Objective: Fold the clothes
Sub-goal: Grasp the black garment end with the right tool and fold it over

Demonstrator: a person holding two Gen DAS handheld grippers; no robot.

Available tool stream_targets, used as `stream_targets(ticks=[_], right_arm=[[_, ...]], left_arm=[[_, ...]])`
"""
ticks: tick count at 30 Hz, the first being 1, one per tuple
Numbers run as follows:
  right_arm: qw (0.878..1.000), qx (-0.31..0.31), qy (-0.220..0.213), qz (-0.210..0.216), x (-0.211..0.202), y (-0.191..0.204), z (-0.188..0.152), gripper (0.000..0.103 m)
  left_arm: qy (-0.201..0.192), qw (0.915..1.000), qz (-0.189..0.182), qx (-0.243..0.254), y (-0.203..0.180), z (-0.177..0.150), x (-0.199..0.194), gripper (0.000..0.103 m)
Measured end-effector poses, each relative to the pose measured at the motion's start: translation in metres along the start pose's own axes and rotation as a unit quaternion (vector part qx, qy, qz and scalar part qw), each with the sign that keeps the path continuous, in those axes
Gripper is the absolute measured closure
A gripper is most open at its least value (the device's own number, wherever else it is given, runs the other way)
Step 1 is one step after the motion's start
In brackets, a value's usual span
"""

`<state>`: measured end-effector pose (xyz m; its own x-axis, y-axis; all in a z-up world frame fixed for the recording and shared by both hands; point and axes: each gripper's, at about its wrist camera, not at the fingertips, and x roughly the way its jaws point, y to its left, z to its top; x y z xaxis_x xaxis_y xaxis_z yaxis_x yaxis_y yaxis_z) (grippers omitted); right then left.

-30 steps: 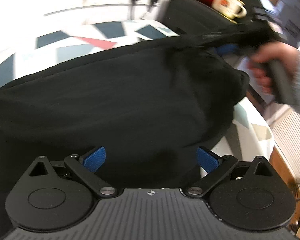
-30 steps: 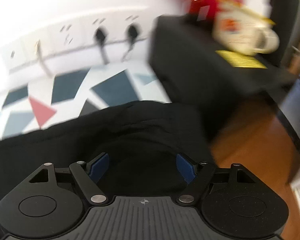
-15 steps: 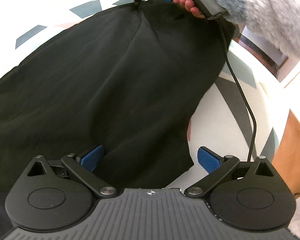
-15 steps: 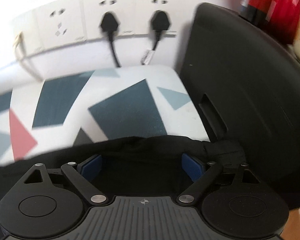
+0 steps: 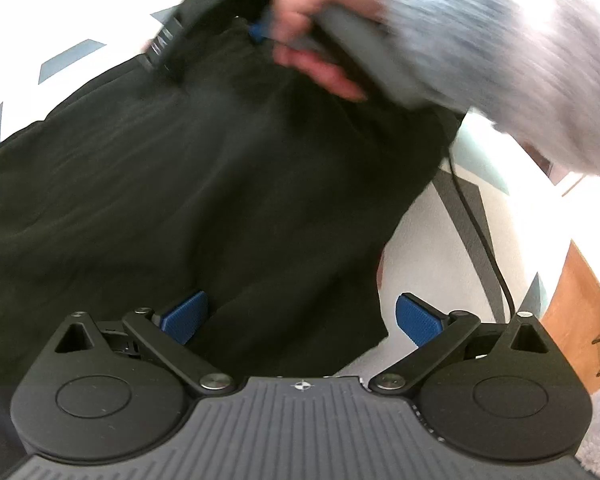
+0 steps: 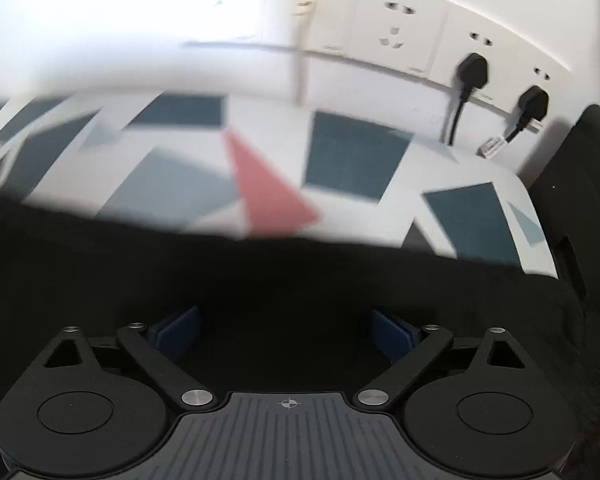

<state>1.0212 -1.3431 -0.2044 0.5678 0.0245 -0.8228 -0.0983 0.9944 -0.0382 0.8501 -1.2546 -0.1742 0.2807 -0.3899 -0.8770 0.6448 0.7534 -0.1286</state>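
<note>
A black garment (image 5: 219, 180) lies spread over a table with a geometric-patterned cloth (image 5: 432, 248). My left gripper (image 5: 302, 316) is open at the garment's near right corner, and the fabric's edge lies between its blue pads (image 5: 183, 316). In the left wrist view a hand (image 5: 320, 52) holds the other gripper over the garment's far edge, blurred by motion. In the right wrist view my right gripper (image 6: 285, 330) is open wide, low over the black garment (image 6: 279, 272), with the fabric under and between its fingers. The patterned cloth (image 6: 352, 160) shows beyond.
Wall sockets with two black plugs (image 6: 474, 70) sit behind the table. A black box-like object (image 6: 588, 184) stands at the table's right end. A black cable (image 5: 484, 240) trails across the table's right side, above the wooden floor (image 5: 576, 304). A grey fuzzy sleeve (image 5: 500, 52) crosses overhead.
The right gripper has swung left along the garment's far edge, and its fingers have spread slightly wider. The hand and sleeve have come closer to the left camera. The left gripper has held its place.
</note>
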Motion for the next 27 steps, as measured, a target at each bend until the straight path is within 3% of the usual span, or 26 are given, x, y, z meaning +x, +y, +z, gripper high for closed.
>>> stream_targets(ticks=[2, 4, 5, 6, 7, 9, 12, 15, 16, 17, 22, 24, 26, 27], right_arm=[[0.999, 0.036, -0.001, -0.016, 0.016, -0.010, 0.018, 0.003], [0.998, 0.058, -0.007, -0.027, 0.020, -0.014, 0.032, 0.009], [0.997, 0.071, -0.012, -0.031, 0.017, -0.017, 0.036, 0.025], [0.996, 0.084, -0.017, -0.035, 0.013, -0.020, 0.040, 0.032], [0.995, 0.099, -0.022, -0.027, 0.007, -0.023, 0.043, 0.030], [0.997, 0.078, -0.011, 0.018, -0.005, -0.010, 0.039, 0.014], [0.997, 0.017, 0.018, 0.080, -0.018, 0.023, 0.027, 0.013], [0.991, -0.054, 0.061, 0.102, -0.006, 0.073, 0.009, 0.013], [0.992, -0.070, 0.059, 0.090, -0.001, 0.087, 0.007, 0.004], [0.993, -0.082, 0.043, 0.076, 0.005, 0.097, 0.008, 0.001], [0.999, -0.026, -0.014, 0.036, 0.039, 0.107, 0.046, 0.001], [1.000, -0.003, -0.011, 0.023, 0.046, 0.109, 0.060, 0.005], [1.000, 0.016, -0.012, 0.017, 0.038, 0.111, 0.066, 0.019], [0.999, 0.025, -0.013, 0.015, 0.031, 0.111, 0.068, 0.015]], left_arm=[[-0.008, 1.0000, 0.005, 0.001, 0.000, -0.003, -0.003, 0.001], [-0.016, 0.9998, 0.005, -0.008, 0.004, -0.004, -0.009, 0.001], [-0.021, 0.9996, 0.002, -0.020, 0.008, -0.005, -0.013, 0.001], [-0.026, 0.9992, -0.001, -0.032, 0.012, -0.006, -0.017, 0.001], [-0.031, 0.9986, -0.004, -0.043, 0.017, -0.007, -0.021, 0.001], [-0.030, 0.9979, -0.006, -0.057, 0.023, -0.012, -0.022, 0.001], [-0.021, 0.9970, -0.007, -0.074, 0.032, -0.020, -0.020, 0.001], [-0.013, 0.9958, -0.009, -0.090, 0.041, -0.029, -0.019, 0.001], [-0.010, 0.9953, -0.009, -0.096, 0.044, -0.032, -0.018, 0.001], [-0.009, 0.9954, -0.008, -0.095, 0.045, -0.034, -0.017, 0.001], [-0.012, 0.9983, 0.026, -0.051, 0.029, -0.046, -0.012, 0.001], [-0.018, 0.9979, 0.031, -0.053, 0.031, -0.049, -0.018, 0.001], [-0.026, 0.9972, 0.031, -0.062, 0.037, -0.051, -0.026, 0.002], [-0.036, 0.9964, 0.036, -0.068, 0.041, -0.053, -0.033, 0.002]])
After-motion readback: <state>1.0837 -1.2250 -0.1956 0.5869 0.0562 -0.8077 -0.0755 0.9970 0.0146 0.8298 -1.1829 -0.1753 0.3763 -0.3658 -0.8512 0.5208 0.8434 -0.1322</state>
